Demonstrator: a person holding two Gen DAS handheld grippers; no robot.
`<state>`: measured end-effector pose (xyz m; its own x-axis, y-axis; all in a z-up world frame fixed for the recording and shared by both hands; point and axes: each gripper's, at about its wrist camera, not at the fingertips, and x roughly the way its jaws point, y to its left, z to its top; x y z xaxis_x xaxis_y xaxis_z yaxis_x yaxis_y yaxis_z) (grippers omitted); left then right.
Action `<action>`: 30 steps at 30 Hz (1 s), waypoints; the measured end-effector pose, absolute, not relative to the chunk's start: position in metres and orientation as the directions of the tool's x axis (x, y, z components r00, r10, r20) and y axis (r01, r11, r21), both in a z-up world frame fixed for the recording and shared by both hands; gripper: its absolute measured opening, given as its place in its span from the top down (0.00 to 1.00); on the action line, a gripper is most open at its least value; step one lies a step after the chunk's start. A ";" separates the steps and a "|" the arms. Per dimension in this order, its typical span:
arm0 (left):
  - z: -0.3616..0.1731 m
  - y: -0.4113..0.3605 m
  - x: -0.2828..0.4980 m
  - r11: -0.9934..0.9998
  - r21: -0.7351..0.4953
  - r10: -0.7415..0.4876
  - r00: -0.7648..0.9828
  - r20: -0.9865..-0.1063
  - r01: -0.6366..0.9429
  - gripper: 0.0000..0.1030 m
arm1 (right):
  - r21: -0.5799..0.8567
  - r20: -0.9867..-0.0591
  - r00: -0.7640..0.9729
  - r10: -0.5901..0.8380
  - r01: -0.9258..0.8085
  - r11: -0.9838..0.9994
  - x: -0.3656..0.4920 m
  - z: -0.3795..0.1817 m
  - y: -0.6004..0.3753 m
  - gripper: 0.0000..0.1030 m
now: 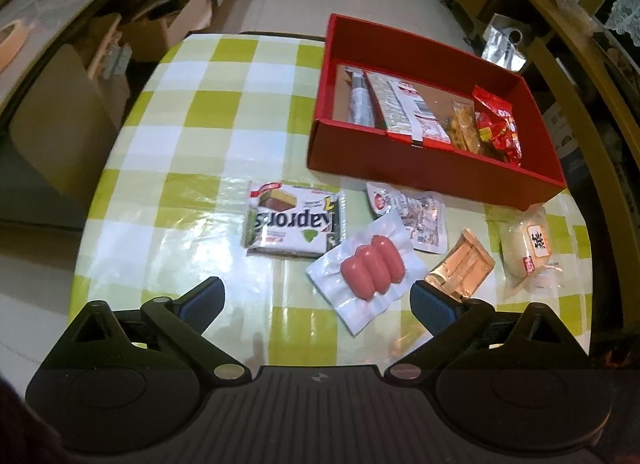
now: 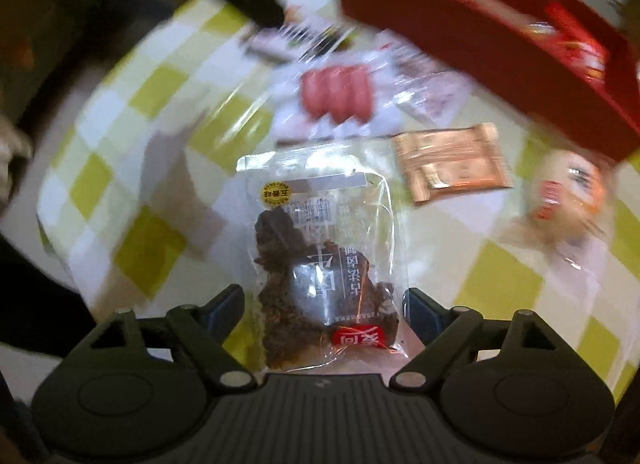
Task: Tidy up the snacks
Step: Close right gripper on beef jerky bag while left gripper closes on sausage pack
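Note:
A clear bag of dark dried meat [image 2: 320,264] hangs between the jaws of my right gripper [image 2: 324,304], which is shut on it above the checked tablecloth [image 2: 132,240]. The bag is sharp while the table behind it is blurred. My left gripper [image 1: 318,292] stands open over the table's near edge with nothing between its fingers. Just beyond it lies a pack of pink sausages [image 1: 372,268]. A red box [image 1: 432,167] at the back right holds several snack packets.
Loose on the cloth are a white wafer pack [image 1: 294,219], a white sachet [image 1: 420,219], a gold wrapper [image 1: 460,268] and a bagged bun [image 1: 528,248]. Cardboard boxes [image 1: 160,27] stand on the floor beyond the table's far left.

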<state>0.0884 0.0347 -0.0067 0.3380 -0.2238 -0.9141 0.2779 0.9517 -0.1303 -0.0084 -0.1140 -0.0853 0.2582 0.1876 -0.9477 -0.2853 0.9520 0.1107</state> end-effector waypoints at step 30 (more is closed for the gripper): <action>-0.087 -0.045 0.062 0.810 0.025 -0.118 0.204 -0.972 0.586 0.14 | 0.266 -0.891 0.376 0.253 -0.017 0.964 -0.031 -0.061 -0.220 0.10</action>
<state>0.0620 -0.0449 -0.0865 0.2042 -0.1177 -0.9718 0.5859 0.8100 0.0251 -0.0312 -0.2198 -0.0610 0.3763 0.2526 -0.8914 -0.0168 0.9638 0.2661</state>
